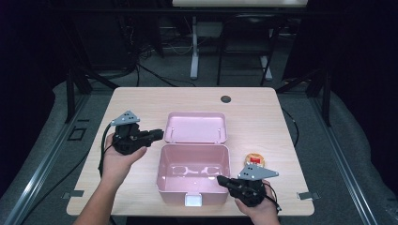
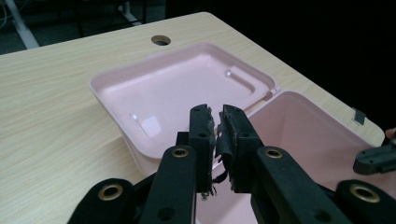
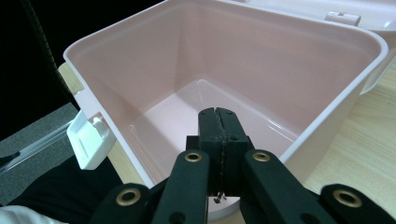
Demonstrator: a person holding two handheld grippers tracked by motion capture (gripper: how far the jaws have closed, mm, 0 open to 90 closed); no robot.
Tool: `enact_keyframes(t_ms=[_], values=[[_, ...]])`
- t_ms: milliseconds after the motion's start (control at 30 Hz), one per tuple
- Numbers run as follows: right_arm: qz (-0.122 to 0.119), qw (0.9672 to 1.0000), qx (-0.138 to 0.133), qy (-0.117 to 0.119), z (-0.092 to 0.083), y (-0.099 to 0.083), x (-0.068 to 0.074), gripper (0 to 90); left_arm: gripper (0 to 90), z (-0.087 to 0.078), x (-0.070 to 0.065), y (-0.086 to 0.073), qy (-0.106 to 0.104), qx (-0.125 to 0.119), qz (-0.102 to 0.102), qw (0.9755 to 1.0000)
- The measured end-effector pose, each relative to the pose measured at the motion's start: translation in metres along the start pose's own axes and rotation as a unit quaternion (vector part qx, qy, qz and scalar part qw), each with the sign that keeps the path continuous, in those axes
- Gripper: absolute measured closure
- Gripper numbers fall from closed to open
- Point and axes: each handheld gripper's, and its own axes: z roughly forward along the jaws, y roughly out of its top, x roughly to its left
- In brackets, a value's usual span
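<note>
Left claw [image 1: 157,135] is hovering just beside the open lid [image 1: 196,127] of the pink box [image 1: 194,174], its jaws standing a small crack apart with nothing between them, while the right claw [image 1: 222,180] is sitting at the box's right front rim with its jaws pressed together, also gripping nothing. That box is resting near the front middle of the counter [image 1: 141,103], empty inside, its lid lying flat behind it on the hinges and its white latch [image 1: 193,200] hanging off the front wall. Judging by this, the step in hand is probably handling the lid or loading the box; doing it well is going to mean steadying the body with the right claw so the light plastic is not sliding, and pinching the lid's thin edge squarely. A small round orange item [image 1: 254,160] is lying just right of the box. Pale wood grain is covering the counter, with a cable hole [image 1: 226,99] near its far edge. Beyond it, dark curtains, table legs and loose cables are filling a dim room over grey flooring.
</note>
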Motion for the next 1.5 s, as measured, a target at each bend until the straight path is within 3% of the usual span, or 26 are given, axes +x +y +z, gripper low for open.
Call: enact_keyframes(t_ms=[233,433,700,767,1067,1267,1333,1500], values=[[-0.004,1.0,0.001,-0.003,0.0,0.0,0.001,89.8,74.1,-0.01,-0.004,-0.021,0.003,-0.006,0.001,1.0],[-0.01,0.9999,0.003,0.006,0.0,0.002,0.003,81.7,67.6,-0.017,-0.004,-0.039,0.008,-0.021,-0.002,0.9998],[-0.017,0.998,-0.059,0.016,-0.017,0.015,0.011,70.7,61.8,-0.025,-0.001,-0.055,0.015,-0.026,-0.005,0.9995],[-0.016,0.9976,-0.063,0.024,-0.019,0.017,0.01,67.0,61.0,-0.028,0.001,-0.058,0.015,-0.028,-0.008,0.9995],[-0.013,0.9962,-0.085,0.016,-0.025,0.02,0.004,57.2,56.7,-0.035,0.003,-0.064,0.018,-0.027,-0.011,0.9994],[-0.024,0.9929,-0.117,-0.008,-0.032,0.023,0.002,48.5,55.9,-0.033,0.002,-0.063,0.016,-0.027,-0.01,0.9995],[-0.018,0.9932,-0.114,-0.01,-0.034,0.024,-0.001,45.5,55.5,-0.033,0.001,-0.063,0.015,-0.026,-0.008,0.9995],[-0.005,0.9924,-0.11,-0.055,-0.038,0.029,-0.01,39.3,54.8,-0.032,-0.003,-0.063,0.016,-0.022,-0.004,0.9996]])
